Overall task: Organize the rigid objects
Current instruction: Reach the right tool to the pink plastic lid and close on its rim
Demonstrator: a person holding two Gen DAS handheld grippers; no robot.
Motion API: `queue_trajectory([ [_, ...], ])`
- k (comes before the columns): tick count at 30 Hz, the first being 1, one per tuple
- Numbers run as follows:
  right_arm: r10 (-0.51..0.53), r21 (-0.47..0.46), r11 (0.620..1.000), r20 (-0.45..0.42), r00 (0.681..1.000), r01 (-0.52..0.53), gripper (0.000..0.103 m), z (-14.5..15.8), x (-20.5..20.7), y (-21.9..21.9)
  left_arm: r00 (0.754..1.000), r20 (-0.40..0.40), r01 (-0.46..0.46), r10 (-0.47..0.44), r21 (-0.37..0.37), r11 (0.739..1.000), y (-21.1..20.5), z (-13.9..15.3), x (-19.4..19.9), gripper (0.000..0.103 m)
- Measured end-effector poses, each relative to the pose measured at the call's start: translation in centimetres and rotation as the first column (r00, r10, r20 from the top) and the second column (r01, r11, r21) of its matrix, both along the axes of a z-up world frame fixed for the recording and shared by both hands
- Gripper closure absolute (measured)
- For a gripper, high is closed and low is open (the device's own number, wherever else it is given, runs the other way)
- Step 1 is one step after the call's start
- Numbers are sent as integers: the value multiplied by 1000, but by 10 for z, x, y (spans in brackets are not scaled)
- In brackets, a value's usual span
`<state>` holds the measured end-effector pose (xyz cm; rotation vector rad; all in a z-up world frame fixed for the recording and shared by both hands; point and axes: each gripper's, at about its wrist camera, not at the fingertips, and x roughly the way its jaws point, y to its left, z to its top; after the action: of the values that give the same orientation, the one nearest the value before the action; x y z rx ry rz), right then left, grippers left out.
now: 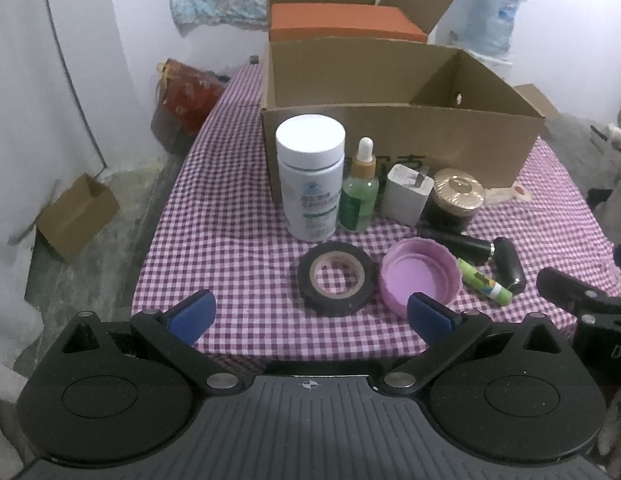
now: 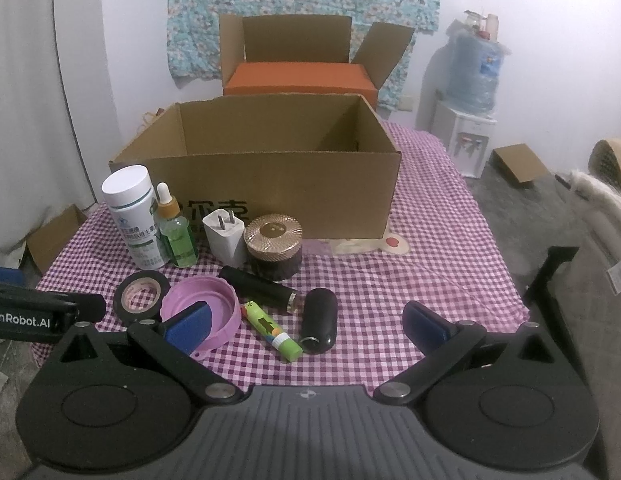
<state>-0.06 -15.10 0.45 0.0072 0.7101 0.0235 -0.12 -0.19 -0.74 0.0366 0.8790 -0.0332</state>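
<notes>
Tape roll [image 1: 337, 279] ahead of hand-held gripper [image 1: 310, 316]

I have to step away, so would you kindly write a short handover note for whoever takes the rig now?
Left gripper: open, empty, hovering at the near table edge.
Right gripper: open, empty, same height.
Cardboard box: open; no items visible inside.
In front of it: white bottle, dropper bottle, charger, gold-lidded jar, tape roll, pink lid, black tube, green stick, black capsule.
Done: nothing visibly. Left: all nine items.
</notes>
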Motion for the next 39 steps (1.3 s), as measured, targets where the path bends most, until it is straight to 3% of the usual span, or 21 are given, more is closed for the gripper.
queue_trajectory([
  [5, 6, 45, 999, 17, 1000, -7, 0, -2, 0, -6, 1000, 4, 25, -25, 22, 999, -3, -5, 2, 1],
  [15, 48, 196, 979, 21, 999, -51, 0, -10, 13, -21, 995, -2, 97, -98, -41, 994, -11, -14, 10, 1],
  [20, 95, 239, 966, 32, 995, -100, 4, -11, 24, -21, 984, 2, 178, -178, -39, 983, -22, -17, 12, 1],
  [23, 136, 267, 954, 20, 991, -136, 10, -13, 36, -19, 974, 5, 225, -225, -45, 973, -28, -19, 13, 2],
  [25, 163, 282, 946, 3, 987, -157, 21, -16, 45, -16, 969, 0, 246, -247, -49, 968, -32, -22, 16, 4],
  [29, 221, 304, 931, -34, 975, -201, 34, -26, 62, -8, 962, -18, 272, -274, -60, 960, -37, -28, 23, 11],
  [33, 279, 299, 922, -67, 958, -247, 45, -33, 74, 0, 956, -41, 289, -292, -72, 955, -39, -35, 28, 22],
  [39, 328, 273, 919, -137, 935, -283, 67, -45, 89, 7, 944, -64, 317, -322, -81, 945, -43, -40, 32, 27],
])
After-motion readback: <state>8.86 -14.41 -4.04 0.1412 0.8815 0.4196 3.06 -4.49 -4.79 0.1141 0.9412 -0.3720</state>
